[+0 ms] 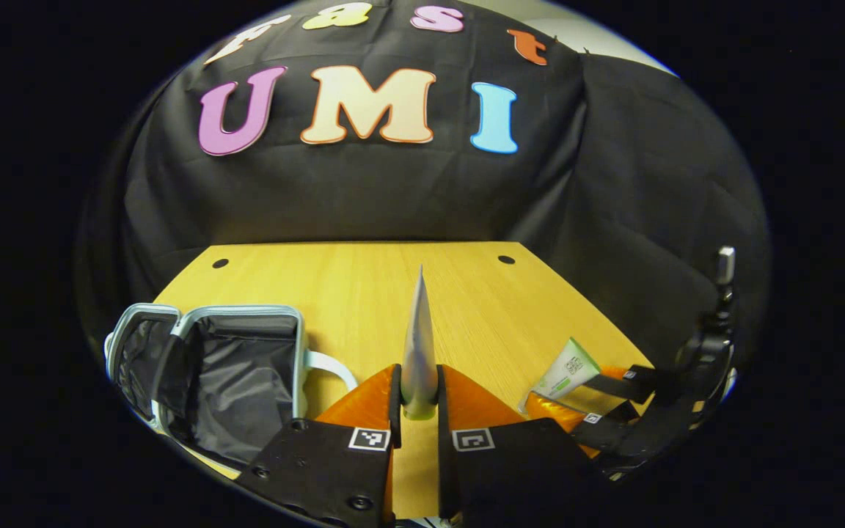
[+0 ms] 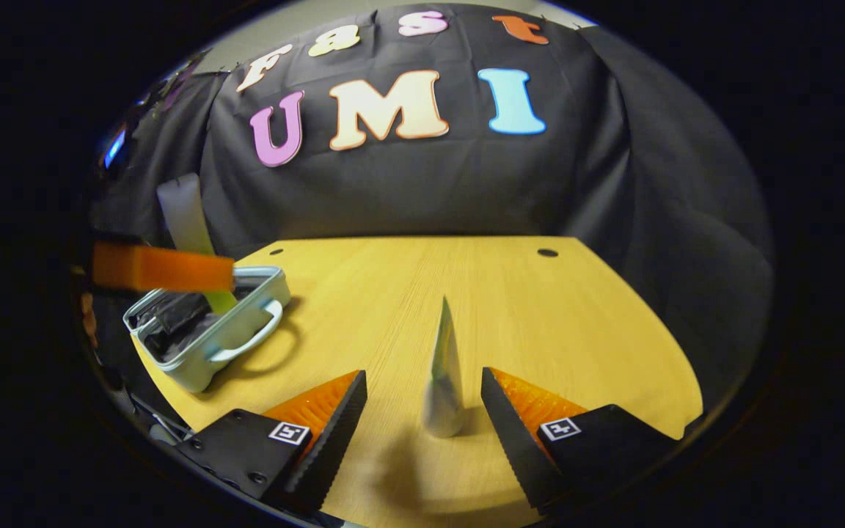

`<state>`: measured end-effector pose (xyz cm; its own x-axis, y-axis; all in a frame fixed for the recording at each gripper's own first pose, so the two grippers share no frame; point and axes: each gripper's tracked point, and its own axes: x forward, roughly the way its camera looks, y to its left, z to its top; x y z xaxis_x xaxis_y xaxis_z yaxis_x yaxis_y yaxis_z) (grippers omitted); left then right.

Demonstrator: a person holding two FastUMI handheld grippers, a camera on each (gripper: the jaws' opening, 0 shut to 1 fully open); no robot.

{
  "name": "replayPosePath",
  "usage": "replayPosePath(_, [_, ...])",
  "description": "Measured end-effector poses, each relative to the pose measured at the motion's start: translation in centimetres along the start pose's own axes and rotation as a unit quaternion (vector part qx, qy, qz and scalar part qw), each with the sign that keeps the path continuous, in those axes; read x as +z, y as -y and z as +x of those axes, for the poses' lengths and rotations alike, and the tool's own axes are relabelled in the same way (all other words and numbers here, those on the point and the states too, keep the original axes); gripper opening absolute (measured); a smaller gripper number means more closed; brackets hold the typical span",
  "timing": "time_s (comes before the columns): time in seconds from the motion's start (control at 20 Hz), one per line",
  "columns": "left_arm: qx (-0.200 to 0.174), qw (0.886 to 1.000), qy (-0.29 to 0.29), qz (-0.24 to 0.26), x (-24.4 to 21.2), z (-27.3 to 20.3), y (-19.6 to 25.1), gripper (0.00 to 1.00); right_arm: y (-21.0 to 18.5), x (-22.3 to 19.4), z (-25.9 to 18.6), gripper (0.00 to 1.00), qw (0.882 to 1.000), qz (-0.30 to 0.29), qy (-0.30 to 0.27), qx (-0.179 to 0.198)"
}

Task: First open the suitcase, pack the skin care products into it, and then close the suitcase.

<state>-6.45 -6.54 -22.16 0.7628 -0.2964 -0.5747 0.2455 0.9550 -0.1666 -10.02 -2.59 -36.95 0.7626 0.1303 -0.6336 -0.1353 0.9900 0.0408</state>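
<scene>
Two tubes in play, one per hand. Left tongs (image 1: 417, 411) are clamped on a pale tube (image 1: 419, 345), both fingers pressing its lower end, tube standing upright w/ its flat crimped end up. In the right gripper view that same tube (image 2: 186, 220) hangs over the open suitcase (image 2: 206, 323), tilted a bit, so the case sits right under it, slightly fwd and to the left of the hand.

Right tongs (image 2: 423, 411) are spread wide, holding nothing. A second tube (image 2: 443, 374) stands on its cap on the bench (image 2: 576, 330) between the fingers, clear gap each side, not touched. Its long axis is vertical, edge-on to the camera, so the flat faces look set to meet the pads when they shut.

Suitcase (image 1: 235, 374) is unzipped, lid laid back, dark lining showing, handle toward mid-bench; can't tell for sure if anything's in it yet.

My read: left hand is nearer the case & should drop first; right only needs to squeeze, then carry leftward across the bench.
</scene>
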Motion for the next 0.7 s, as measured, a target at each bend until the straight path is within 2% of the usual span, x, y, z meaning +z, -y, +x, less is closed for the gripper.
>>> replayPosePath(0.15, [0.028,1.0,0.007,0.006,0.9,-1.8,-2.2,0.16,1.1,-1.3,1.3,0.86,1.0,-0.011,-0.013,-0.026])
replayPosePath(0.2, [0.037,0.999,0.009,0.009,1.0,-2.2,-2.9,0.16,2.0,-1.4,1.6,0.67,0.999,-0.02,-0.014,-0.044])
replayPosePath(0.3, [0.057,0.998,0.007,0.011,0.8,-3.0,-4.2,0.16,1.8,-1.2,1.7,0.3,0.998,-0.025,-0.028,-0.041])
replayPosePath(0.5, [0.104,0.994,-0.018,-0.012,-0.6,-4.5,-7.9,0.16,0.2,-0.2,1.5,0.19,0.998,0.02,-0.068,-0.003])
replayPosePath(0.7, [0.141,0.988,-0.052,-0.027,-2.3,-5.6,-13.5,0.16,-3.1,2.9,0.7,0.19,0.996,0.038,-0.066,0.041])
